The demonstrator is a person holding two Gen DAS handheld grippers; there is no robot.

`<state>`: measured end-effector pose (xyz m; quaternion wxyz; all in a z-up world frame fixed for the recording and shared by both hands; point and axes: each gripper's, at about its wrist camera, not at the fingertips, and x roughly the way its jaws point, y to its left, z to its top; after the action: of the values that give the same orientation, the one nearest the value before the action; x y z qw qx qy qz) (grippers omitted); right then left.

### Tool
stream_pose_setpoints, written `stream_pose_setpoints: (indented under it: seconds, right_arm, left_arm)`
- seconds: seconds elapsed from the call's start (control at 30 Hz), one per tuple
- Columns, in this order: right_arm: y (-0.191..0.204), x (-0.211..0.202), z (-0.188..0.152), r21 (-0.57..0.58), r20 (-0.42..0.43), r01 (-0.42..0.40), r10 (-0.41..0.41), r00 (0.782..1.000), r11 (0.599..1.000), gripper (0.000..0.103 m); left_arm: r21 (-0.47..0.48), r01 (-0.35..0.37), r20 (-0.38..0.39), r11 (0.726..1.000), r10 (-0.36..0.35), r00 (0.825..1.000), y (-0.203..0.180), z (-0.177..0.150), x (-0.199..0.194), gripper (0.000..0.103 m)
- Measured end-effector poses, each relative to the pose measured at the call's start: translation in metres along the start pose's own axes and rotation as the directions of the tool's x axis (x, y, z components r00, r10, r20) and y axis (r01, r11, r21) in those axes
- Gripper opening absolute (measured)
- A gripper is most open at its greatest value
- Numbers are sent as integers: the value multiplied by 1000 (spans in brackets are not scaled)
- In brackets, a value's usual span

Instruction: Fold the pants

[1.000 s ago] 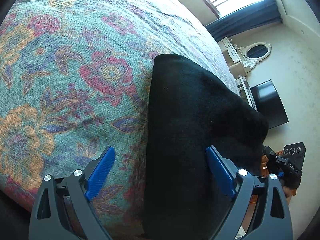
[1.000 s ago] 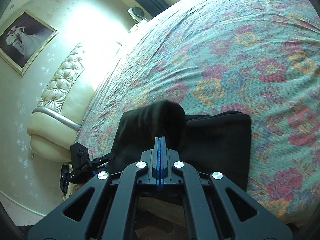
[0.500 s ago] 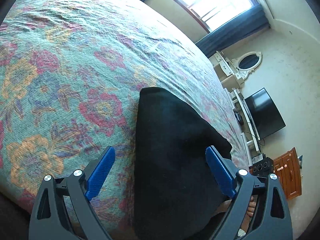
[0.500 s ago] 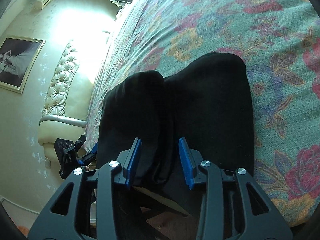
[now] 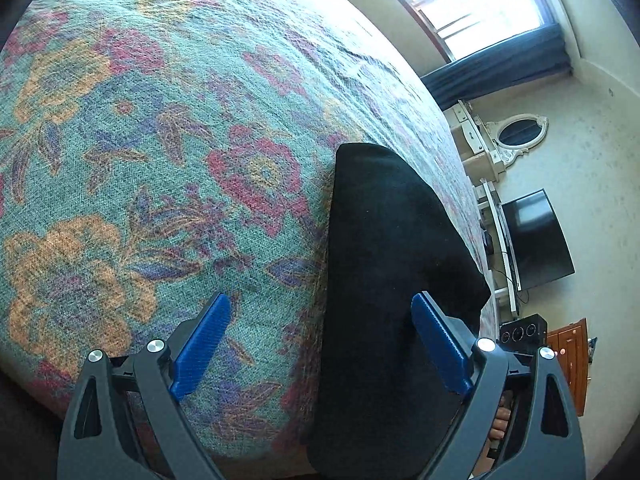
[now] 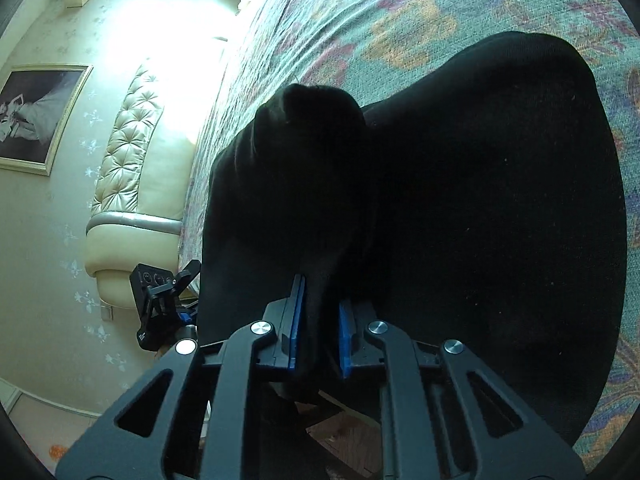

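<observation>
Black pants (image 5: 384,280) lie folded near the edge of a bed with a floral bedspread (image 5: 160,160). My left gripper (image 5: 320,304) hovers open and wide over the bed's edge; its right finger is above the pants, its left finger above the bedspread, and nothing is held. In the right wrist view the pants (image 6: 480,220) fill the middle, with a raised hump of cloth on their left side. My right gripper (image 6: 320,296) is closing, and its blue pads pinch a fold of that cloth at the near edge. The left gripper (image 6: 160,296) shows beyond the pants' left edge.
A tufted cream headboard (image 6: 128,152) and a framed picture (image 6: 36,112) stand at the bed's head. A dark TV (image 5: 536,240), an oval mirror (image 5: 520,134), a wooden cabinet (image 5: 568,364) and a bright window (image 5: 480,0) line the far side. Floor shows below the bed's edge.
My right gripper sank towards the pants, opened around a fold of black cloth, then closed in on it. My left gripper shifted slightly along the bed's edge and stayed open.
</observation>
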<state>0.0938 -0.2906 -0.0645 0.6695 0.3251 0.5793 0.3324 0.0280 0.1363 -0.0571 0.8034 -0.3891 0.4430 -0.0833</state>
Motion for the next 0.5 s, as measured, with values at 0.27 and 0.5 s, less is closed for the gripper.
stream_pose_setpoints:
  seconds: [0.27, 0.5]
  right_arm:
    - [31, -55, -2, -98, 147, 52, -37, 988, 994, 9]
    - [5, -98, -3, -63, 193, 136, -122, 973, 989, 9]
  left_arm:
    - [14, 13, -9, 1000, -13, 1000, -10, 0, 1, 90]
    - [63, 66, -38, 996, -64, 997, -32, -10, 6, 90]
